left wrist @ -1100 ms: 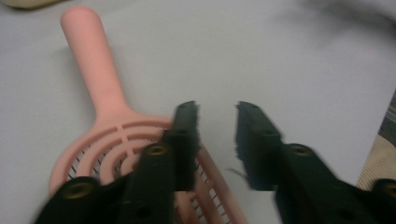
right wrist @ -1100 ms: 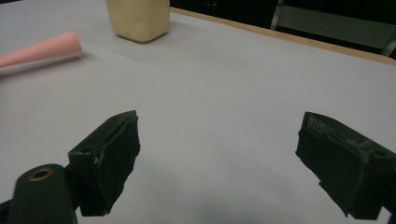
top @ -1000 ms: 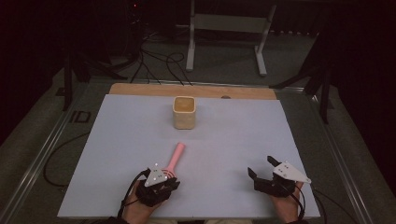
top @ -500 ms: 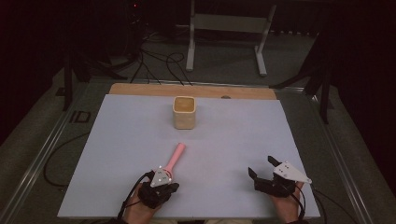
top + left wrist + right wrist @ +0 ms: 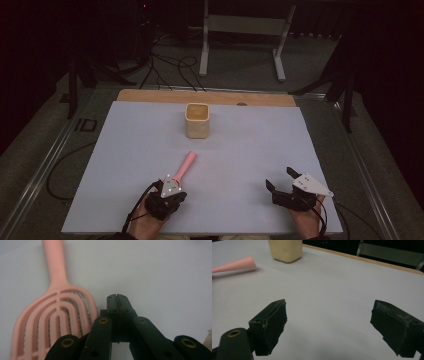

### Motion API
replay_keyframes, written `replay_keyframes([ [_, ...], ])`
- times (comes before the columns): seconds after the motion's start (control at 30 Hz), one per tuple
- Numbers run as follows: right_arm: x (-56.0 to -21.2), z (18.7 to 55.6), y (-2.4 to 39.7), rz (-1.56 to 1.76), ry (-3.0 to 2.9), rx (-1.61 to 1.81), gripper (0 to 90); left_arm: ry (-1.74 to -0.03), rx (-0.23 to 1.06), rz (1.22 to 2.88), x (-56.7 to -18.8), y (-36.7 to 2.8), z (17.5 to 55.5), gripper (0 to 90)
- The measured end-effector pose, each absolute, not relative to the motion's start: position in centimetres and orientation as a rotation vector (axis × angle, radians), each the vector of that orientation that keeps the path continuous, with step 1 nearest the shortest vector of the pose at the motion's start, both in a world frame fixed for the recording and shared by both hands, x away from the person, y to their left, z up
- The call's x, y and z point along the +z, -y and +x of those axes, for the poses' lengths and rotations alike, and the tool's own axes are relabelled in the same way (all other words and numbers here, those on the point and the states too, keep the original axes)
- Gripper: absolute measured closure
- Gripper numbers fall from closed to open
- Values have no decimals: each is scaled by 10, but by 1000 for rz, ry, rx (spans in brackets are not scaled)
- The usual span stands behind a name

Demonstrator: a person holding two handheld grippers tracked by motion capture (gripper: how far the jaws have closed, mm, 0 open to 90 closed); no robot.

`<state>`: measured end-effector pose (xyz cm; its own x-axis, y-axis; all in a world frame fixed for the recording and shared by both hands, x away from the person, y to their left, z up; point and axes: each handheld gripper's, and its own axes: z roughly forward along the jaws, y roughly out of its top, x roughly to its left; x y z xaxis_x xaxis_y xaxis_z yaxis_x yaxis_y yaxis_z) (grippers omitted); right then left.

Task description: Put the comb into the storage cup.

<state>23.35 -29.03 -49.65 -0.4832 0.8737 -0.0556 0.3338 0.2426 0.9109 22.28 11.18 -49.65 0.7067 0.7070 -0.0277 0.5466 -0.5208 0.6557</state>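
Note:
A pink hairbrush (image 5: 185, 165) lies flat on the white table top, its handle pointing towards a cream square cup (image 5: 198, 120) farther back. My left gripper (image 5: 173, 182) rests at the brush's head end near the front edge. In the left gripper view its jaws (image 5: 117, 302) are pressed together with nothing between them, and the brush head (image 5: 55, 317) lies just to their left, untouched. My right gripper (image 5: 278, 178) sits at the front right with its jaws wide apart and empty (image 5: 329, 315). The brush handle (image 5: 234, 265) and the cup (image 5: 285, 250) show far off in the right gripper view.
The white board (image 5: 125, 150) covers the table, with a wooden strip (image 5: 150, 95) along its far edge. Beyond it, cables (image 5: 170, 67) lie on the floor beside a metal stand (image 5: 240, 25). A metal rail (image 5: 45, 165) runs along the table's left side.

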Motion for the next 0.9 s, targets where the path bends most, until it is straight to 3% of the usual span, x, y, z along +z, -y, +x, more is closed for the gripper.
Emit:
replay_keyframes([
  [0.9, -497, 234, 291, 1099, -1944, 1210, 130, -1178, 517, 2243, -494, -145, 236, 899],
])
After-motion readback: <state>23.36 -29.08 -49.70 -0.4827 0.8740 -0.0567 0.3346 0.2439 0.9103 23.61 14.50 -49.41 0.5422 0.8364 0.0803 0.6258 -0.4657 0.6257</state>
